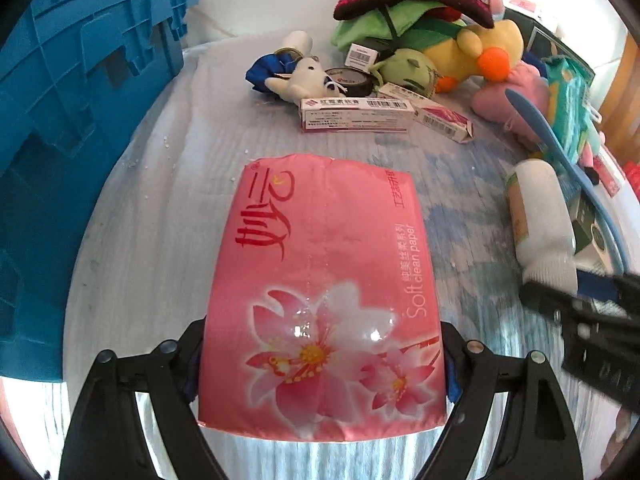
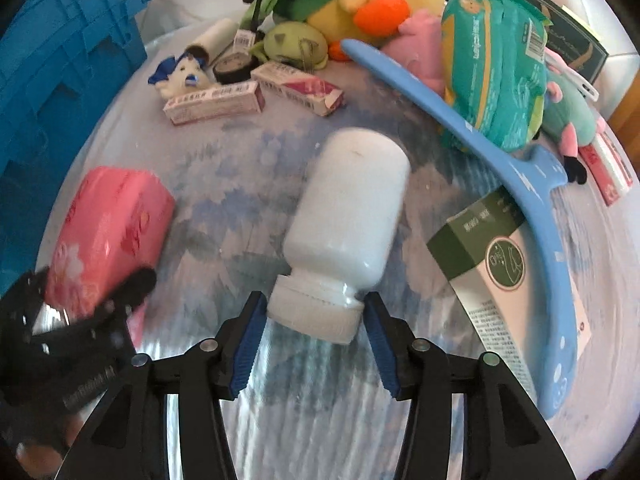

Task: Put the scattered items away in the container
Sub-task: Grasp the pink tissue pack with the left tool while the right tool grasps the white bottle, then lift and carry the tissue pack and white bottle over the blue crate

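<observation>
Judging by the clutter, the tidying has barely begun: nearly everything is out on the table (image 1: 152,240), and the blue crate (image 1: 80,92) beside it shows only its outer wall, so I cannot tell what, if anything, is inside.

The left gripper (image 1: 322,364) has its jaws spread wide around the near end of a pink tissue pack (image 1: 324,280), both fingers against its sides, so it looks gripped; the pack lies right of the crate. The right gripper (image 2: 316,344) stands half open astride the cap of a white bottle (image 2: 348,216) lying on its side, further from the crate than the pack. Its blue pads (image 2: 250,344) flank the cap with a sliver of gap, so no firm hold yet.

Left to clear, beyond the bottle from the crate: two slim boxes (image 1: 356,114), a tape roll (image 1: 352,80), plush toys (image 1: 480,52), a green wipes pack (image 2: 496,68), a blue hanger (image 2: 532,200) and a green-and-white box (image 2: 492,264).
</observation>
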